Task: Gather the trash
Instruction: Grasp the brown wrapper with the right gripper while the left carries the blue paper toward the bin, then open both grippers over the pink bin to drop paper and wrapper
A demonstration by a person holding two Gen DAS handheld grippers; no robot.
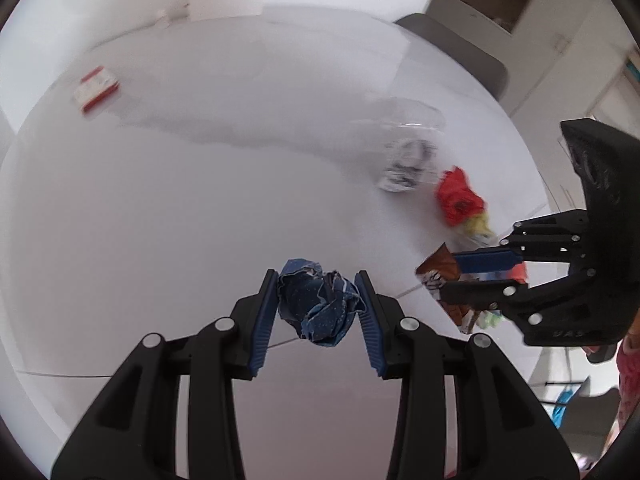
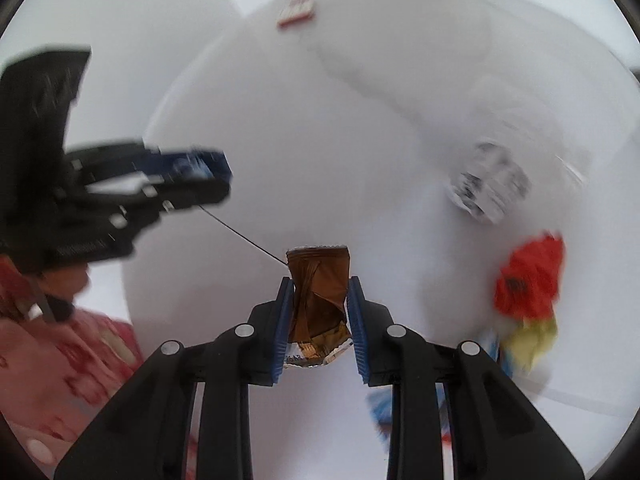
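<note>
My left gripper (image 1: pixel 319 280) is shut on a crumpled dark blue wrapper (image 1: pixel 318 306), held above the white table (image 1: pixel 200 208). My right gripper (image 2: pixel 319 288) is shut on a brown foil wrapper (image 2: pixel 320 300) that stands upright between the pads. The left wrist view shows the right gripper (image 1: pixel 448 276) at right with the same brown wrapper (image 1: pixel 438 268). In the right wrist view the left gripper (image 2: pixel 224 180) shows blurred at left. On the table lie a red wrapper (image 1: pixel 458 196) (image 2: pixel 528 280), a yellow wrapper (image 2: pixel 528 340) and a crumpled printed white paper (image 1: pixel 404 168) (image 2: pixel 488 184).
A red and white small box (image 1: pixel 96 88) (image 2: pixel 297 11) lies far back on the table. A clear plastic piece (image 1: pixel 408 116) sits behind the printed paper. A grey chair (image 1: pixel 452 48) stands past the table's edge. A pink patterned sleeve (image 2: pixel 72 360) fills the lower left.
</note>
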